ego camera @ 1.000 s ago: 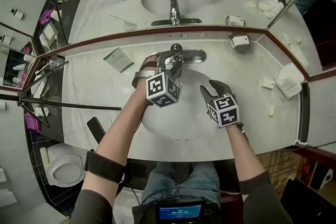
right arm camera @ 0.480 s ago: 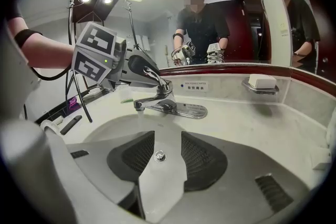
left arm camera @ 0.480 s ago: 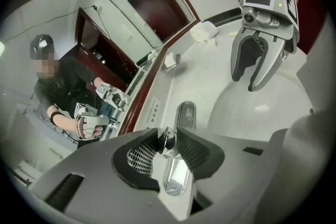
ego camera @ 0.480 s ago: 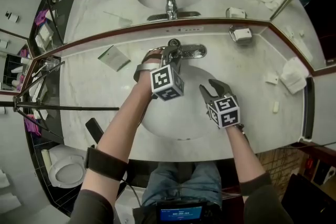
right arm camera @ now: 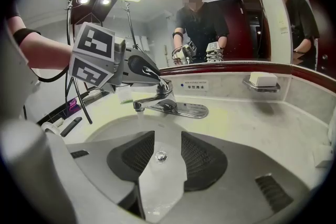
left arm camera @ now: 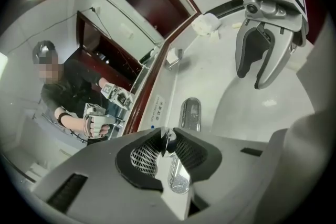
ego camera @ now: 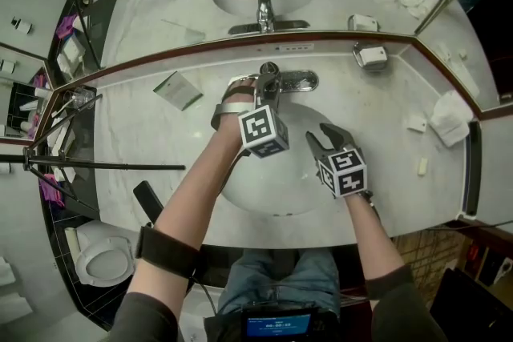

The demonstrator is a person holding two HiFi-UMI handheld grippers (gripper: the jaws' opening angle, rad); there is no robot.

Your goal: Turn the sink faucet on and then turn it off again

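Note:
The chrome faucet stands at the back of the white sink basin. My left gripper reaches over the basin to the faucet's lever handle. Its jaws are closing, the lever tip is between the pads, and both pads touch it. The spout shows below the jaws. In the right gripper view the left gripper sits on top of the faucet. My right gripper hovers open over the basin's right side, with only the drain seen between its jaws.
A mirror runs along the back of the marble counter. A soap dish sits on the ledge at the right, folded cloths further right. Black tripod legs and a flat packet are at the left. A toilet is at lower left.
The left gripper's jaws have narrowed onto the faucet handle and its marker cube has rolled and shifted slightly right. The right gripper has stayed in place.

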